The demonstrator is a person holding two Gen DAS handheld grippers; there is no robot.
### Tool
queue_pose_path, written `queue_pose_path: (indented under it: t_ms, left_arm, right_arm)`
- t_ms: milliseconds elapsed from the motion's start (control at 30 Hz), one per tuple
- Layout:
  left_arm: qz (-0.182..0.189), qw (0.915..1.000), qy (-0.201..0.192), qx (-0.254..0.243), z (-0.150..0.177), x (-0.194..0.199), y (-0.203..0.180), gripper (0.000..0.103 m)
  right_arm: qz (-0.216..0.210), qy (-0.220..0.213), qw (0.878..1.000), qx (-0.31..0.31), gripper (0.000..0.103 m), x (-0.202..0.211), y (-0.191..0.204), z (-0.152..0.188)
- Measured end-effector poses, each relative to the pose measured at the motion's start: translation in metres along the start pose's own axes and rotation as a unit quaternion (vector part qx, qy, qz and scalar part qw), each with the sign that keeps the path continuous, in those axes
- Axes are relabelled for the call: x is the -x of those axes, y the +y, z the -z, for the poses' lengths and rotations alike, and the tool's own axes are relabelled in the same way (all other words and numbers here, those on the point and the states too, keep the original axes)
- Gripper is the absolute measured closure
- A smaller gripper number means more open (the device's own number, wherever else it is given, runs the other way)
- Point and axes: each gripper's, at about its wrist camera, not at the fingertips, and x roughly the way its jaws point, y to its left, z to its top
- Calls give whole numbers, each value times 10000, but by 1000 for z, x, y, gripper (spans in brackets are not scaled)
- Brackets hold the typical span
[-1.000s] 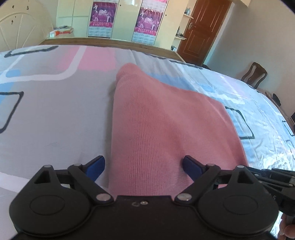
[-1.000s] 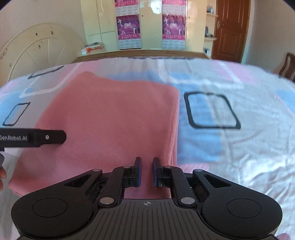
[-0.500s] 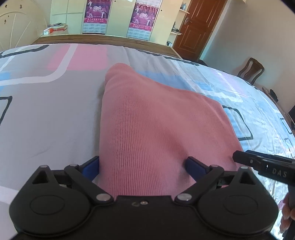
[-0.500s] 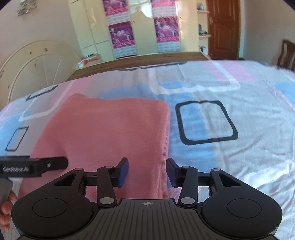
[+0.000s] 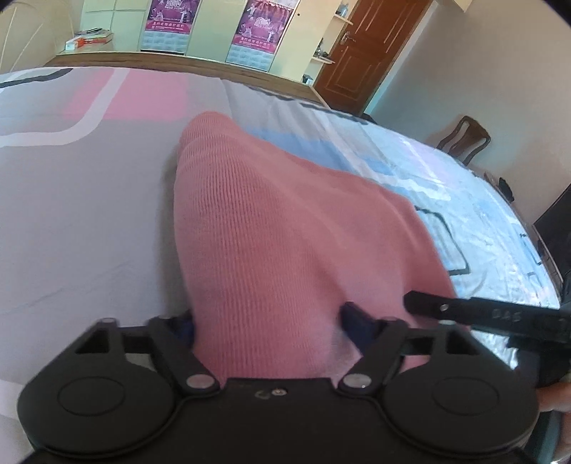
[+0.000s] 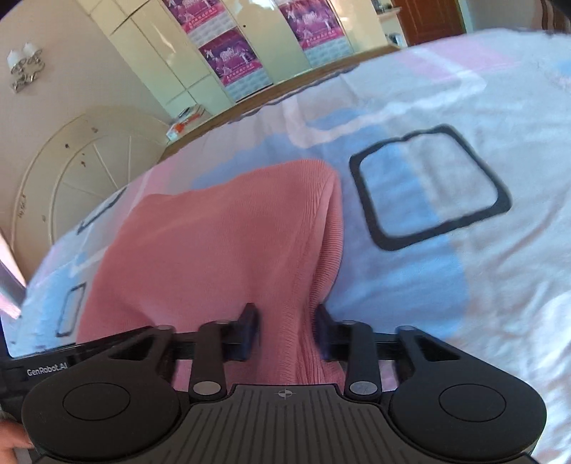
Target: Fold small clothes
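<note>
A pink knit garment (image 5: 285, 228) lies on the bed, its near edge lifted off the sheet. My left gripper (image 5: 271, 321) has its jaws wide apart, with the near left part of the cloth bunched between them. The garment also shows in the right wrist view (image 6: 221, 242). My right gripper (image 6: 287, 330) has its jaws partly apart around a gathered fold at the cloth's near right edge. The right gripper's finger (image 5: 474, 310) reaches in from the right in the left wrist view. The left gripper's body (image 6: 39, 367) sits at the lower left in the right wrist view.
The bed sheet (image 6: 446, 250) is patterned in grey, pink, blue and black outlines. A wooden footboard (image 5: 171, 59), wardrobe doors with posters (image 5: 264, 28) and a brown door (image 5: 360, 50) stand beyond. A wooden chair (image 5: 464, 139) is at the right. A round headboard (image 6: 78, 178) stands at the left.
Both grippers have risen and tilted, lifting the garment's near edge off the bed. The right gripper opened from shut and now straddles a fold. The left jaws have narrowed somewhat around the cloth.
</note>
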Motion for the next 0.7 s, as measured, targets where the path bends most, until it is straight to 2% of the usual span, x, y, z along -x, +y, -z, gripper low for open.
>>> queue_pose_path:
  t_ms: [167,233,267,300,367,700]
  left_arm:
    - [-6,10000,-66,28,0,-2,-2,42]
    - [-10,10000,-73,46,-1,0,-2,48]
    - [-24,9999,-109,16,-2,4,-4,56]
    - [-44,9999,-158,-13,-2,8,-5,61]
    - [-30,9998,-180,-15,-5,13,-5,65]
    - [158,9986,-458,-224,-10,49,-11,70]
  right_arm:
    - [22,-71,10000,-5,72,-6,1,-2]
    - [47,-33,10000,-35,75,-5,5,-3]
    - [39,-36,10000,-10,80,-3,7,-2]
    - [5,-81,10000,10,81,1,10,-1]
    - [-32,-193,9998,24,81,5,13,-1]
    - [-538,-518,9972,-5,82,35,50,-3]
